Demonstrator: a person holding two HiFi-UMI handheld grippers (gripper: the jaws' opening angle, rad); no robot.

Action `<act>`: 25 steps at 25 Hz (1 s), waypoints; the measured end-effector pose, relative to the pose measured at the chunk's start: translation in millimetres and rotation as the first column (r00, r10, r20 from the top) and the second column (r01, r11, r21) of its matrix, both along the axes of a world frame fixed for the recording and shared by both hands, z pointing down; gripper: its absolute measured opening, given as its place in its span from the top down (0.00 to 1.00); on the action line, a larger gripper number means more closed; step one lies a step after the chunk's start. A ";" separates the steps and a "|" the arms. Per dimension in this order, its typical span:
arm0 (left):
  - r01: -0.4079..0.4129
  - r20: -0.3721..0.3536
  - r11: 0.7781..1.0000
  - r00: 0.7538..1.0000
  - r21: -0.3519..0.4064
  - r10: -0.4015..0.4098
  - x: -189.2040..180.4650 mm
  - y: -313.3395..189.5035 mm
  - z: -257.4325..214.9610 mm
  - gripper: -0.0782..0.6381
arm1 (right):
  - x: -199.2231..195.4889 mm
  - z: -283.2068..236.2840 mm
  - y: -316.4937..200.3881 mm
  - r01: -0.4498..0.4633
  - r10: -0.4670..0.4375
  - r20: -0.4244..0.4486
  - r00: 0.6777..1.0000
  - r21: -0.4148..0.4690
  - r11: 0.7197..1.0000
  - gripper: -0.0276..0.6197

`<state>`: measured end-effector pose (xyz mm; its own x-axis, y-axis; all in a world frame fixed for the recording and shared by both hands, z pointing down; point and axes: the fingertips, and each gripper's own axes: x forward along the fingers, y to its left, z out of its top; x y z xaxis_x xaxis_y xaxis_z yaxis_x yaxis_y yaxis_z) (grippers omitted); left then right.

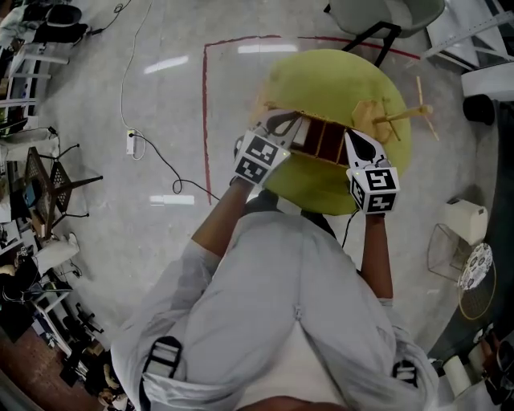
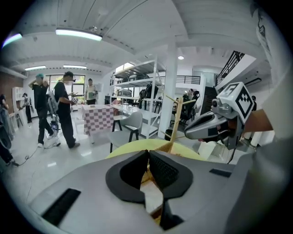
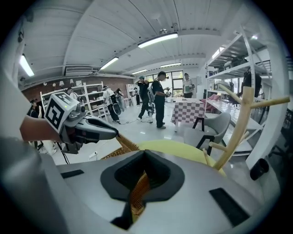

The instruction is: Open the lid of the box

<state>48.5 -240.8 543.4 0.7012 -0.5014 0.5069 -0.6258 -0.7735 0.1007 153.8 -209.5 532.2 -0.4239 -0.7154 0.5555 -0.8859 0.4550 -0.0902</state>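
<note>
A woven wicker box (image 1: 321, 141) stands at the near side of a round yellow-green table (image 1: 321, 72), its dark brown divided inside showing. My left gripper (image 1: 279, 128) is at the box's left end and my right gripper (image 1: 358, 146) at its right end. In the left gripper view the jaws (image 2: 149, 153) are closed on a thin tan edge of the lid (image 2: 145, 177). The right gripper (image 3: 145, 154) clamps a woven strip of the lid (image 3: 136, 192); more of that wicker rim runs to the left gripper (image 3: 87, 129) opposite.
A wooden branched stand (image 1: 401, 119) rises on the table just right of the box. A grey chair (image 1: 377, 16) stands behind the table. Red tape (image 1: 205, 104) marks the floor, with a cable and power strip (image 1: 131, 143) to the left. People (image 2: 64, 109) stand far off.
</note>
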 end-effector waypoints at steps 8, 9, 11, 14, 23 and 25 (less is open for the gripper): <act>0.025 -0.035 1.000 0.999 -0.006 -0.025 13.3 -50.4 -2.3 0.82 | 8.1 -4.5 -17.7 -0.067 0.066 0.017 0.998 0.009 0.998 0.92; 0.019 -0.033 1.000 0.999 -0.009 -0.019 14.8 -56.8 -1.1 0.82 | 8.3 -5.3 -20.6 -0.073 0.073 0.017 0.997 0.011 0.997 0.92; 0.007 -0.024 1.000 1.000 -0.017 -0.008 17.4 -68.9 3.4 0.82 | 6.7 -7.0 -25.3 -0.084 0.084 0.020 0.996 0.013 0.996 0.92; -0.019 0.006 0.999 1.000 -0.044 0.020 21.4 -84.0 15.8 0.82 | 3.0 -7.4 -31.8 -0.099 0.099 0.019 0.995 0.014 0.995 0.92; -0.090 0.128 0.993 0.987 -0.076 0.099 11.8 -112.0 57.0 0.69 | 2.7 1.3 -42.9 -0.162 0.162 -0.001 0.987 0.000 0.987 0.92; -0.087 0.125 0.992 0.987 -0.092 0.098 7.3 -113.9 62.5 0.70 | 2.1 2.7 -41.6 -0.175 0.175 -0.006 0.985 -0.003 0.985 0.92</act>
<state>55.8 -354.7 605.9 0.6685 -0.3880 0.6344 -0.5641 -0.8205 0.0926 155.9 -251.0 535.0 -0.2895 -0.7762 0.5601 -0.9522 0.2928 -0.0865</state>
